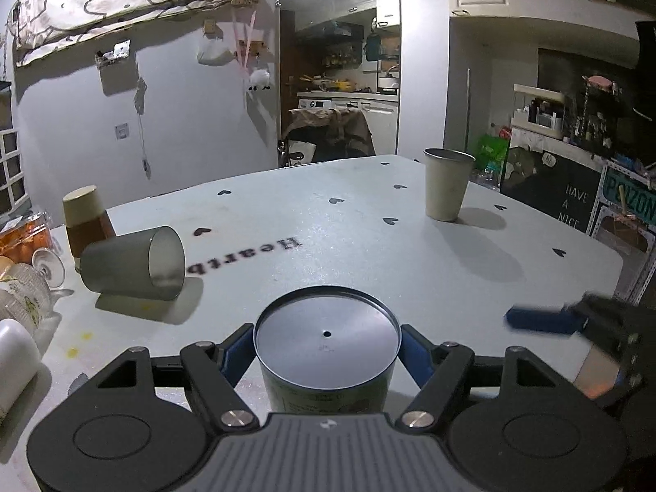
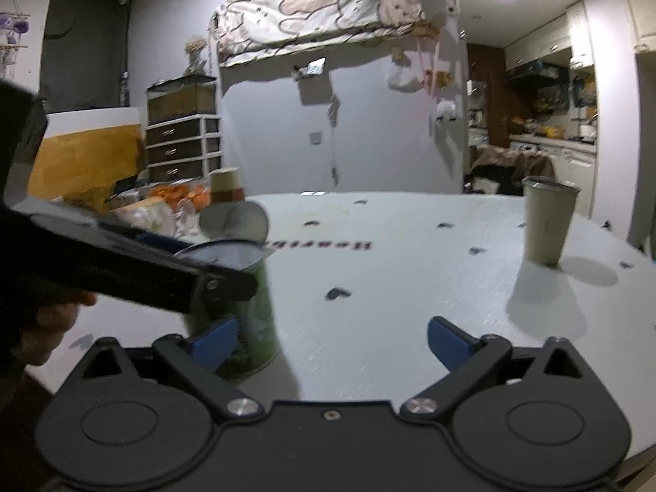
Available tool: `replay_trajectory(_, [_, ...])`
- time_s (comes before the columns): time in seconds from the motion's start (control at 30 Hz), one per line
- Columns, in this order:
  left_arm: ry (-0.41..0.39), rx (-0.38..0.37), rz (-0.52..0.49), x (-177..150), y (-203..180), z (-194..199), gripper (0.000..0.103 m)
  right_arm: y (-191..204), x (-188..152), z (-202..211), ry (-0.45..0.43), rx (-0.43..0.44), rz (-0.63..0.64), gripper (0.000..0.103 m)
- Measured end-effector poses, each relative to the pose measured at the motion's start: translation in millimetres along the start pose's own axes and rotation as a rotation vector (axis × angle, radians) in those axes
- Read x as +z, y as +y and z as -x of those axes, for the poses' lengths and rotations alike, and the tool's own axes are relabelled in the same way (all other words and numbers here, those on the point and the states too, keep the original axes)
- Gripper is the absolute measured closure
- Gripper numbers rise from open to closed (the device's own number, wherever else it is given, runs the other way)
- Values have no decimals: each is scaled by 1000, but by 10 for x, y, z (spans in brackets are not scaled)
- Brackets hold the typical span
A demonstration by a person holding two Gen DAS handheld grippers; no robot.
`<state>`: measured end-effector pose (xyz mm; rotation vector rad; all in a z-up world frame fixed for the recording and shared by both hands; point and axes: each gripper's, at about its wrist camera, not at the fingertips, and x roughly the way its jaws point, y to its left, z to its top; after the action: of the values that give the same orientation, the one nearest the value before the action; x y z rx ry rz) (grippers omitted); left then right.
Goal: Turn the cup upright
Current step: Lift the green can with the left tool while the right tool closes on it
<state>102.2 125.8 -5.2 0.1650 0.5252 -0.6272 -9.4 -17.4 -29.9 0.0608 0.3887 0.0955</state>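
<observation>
Three cups on pale bench (image 1: 348, 246) printed with small hearts. Green-labelled cup (image 1: 326, 352), upside down with metal base uppermost, at near centre of left wrist view; pinched on both sides by blue pads of left gripper (image 1: 326, 350), jaws pressed against its wall. Same cup seen at near left in right wrist view (image 2: 242, 307), slightly tilted, partly hidden behind left gripper body. Frosted grey cup (image 1: 133, 262) lying on its side at far left, mouth facing right. Beige cup (image 1: 447, 184) upright at far right, well apart from others. Brown bottle with cream cap (image 1: 86, 221) just behind frosted cup. Glassware (image 1: 28, 283) at left edge. Right gripper (image 2: 332, 342) over bare bench at near right, jaws spread wide, pinching nothing.
</observation>
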Motion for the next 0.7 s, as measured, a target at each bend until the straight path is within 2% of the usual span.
replay_trajectory(0.07, [9, -3, 11, 24, 24, -12, 28, 43, -31, -29, 21, 30, 10, 23])
replay_trajectory(0.13, [18, -6, 17, 64, 37, -50, 27, 106, -66, -65, 47, 73, 34, 45])
replay_trajectory(0.17, [21, -8, 20, 82, 39, -64, 27, 143, -83, -83, 60, 103, 41, 49])
replay_trajectory(0.23, [31, -11, 29, 111, 52, -88, 26, 212, -106, -135, 93, 169, 46, 66])
replay_trajectory(0.33, [41, -21, 41, 144, 63, -106, 16, 300, -128, -221, 131, 244, 46, 81])
replay_trajectory(0.53, [57, -26, 53, 234, 58, -221, 16, 403, -158, -365, 173, 352, 1, 89])
replay_trajectory(0.6, [63, -23, 62, 248, 59, -270, 20, 439, -170, -384, 175, 384, -9, 92])
replay_trajectory(0.67, [66, -29, 78, 245, 78, -296, 28, 462, -175, -407, 175, 403, -18, 92])
replay_trajectory(0.7, [66, -33, 89, 238, 97, -298, 28, 461, -180, -421, 178, 412, -28, 93])
